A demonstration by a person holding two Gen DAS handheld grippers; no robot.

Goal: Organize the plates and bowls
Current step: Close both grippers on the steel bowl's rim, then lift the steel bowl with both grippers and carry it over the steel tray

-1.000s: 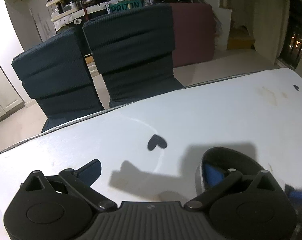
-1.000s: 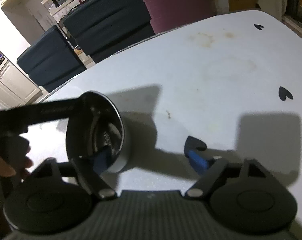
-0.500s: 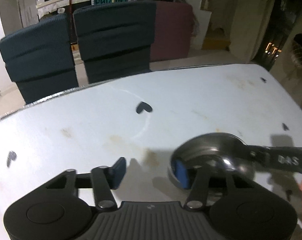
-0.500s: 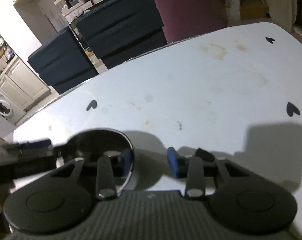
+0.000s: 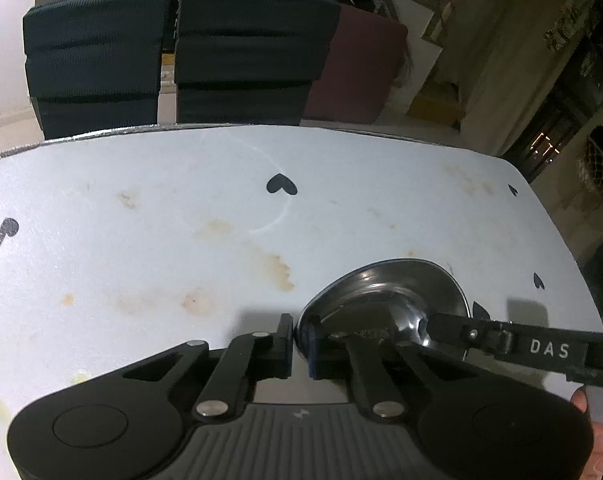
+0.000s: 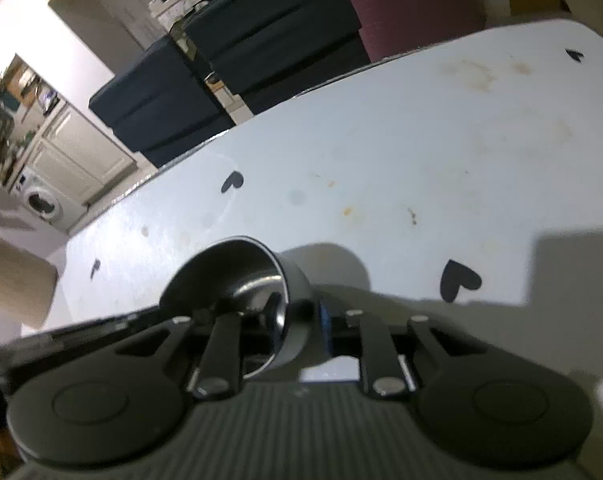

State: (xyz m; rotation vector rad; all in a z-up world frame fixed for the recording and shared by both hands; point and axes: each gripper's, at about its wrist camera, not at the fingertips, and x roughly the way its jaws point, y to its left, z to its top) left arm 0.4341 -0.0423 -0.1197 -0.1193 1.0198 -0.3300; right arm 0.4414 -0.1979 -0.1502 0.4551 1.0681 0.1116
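Observation:
A shiny steel bowl (image 5: 385,296) is held above the white table (image 5: 141,208), near its front right part. My left gripper (image 5: 299,340) is shut on the bowl's left rim. My right gripper (image 6: 303,320) is shut on the opposite rim of the same bowl (image 6: 237,272); its black arm (image 5: 541,348) marked DAS also shows in the left wrist view, reaching in from the right. Both grippers hold the bowl between them. No plates are in view.
The table (image 6: 421,152) carries brown stains and small black heart marks (image 5: 281,186). Two dark blue chairs (image 5: 241,52) and a maroon chair (image 5: 361,64) stand along the far edge. A beige cylinder (image 6: 17,288) stands off the table's left end.
Both grippers have closed on the bowl's rim, left first open then shut. The bowl has lifted and the views have risen and tilted over the table.

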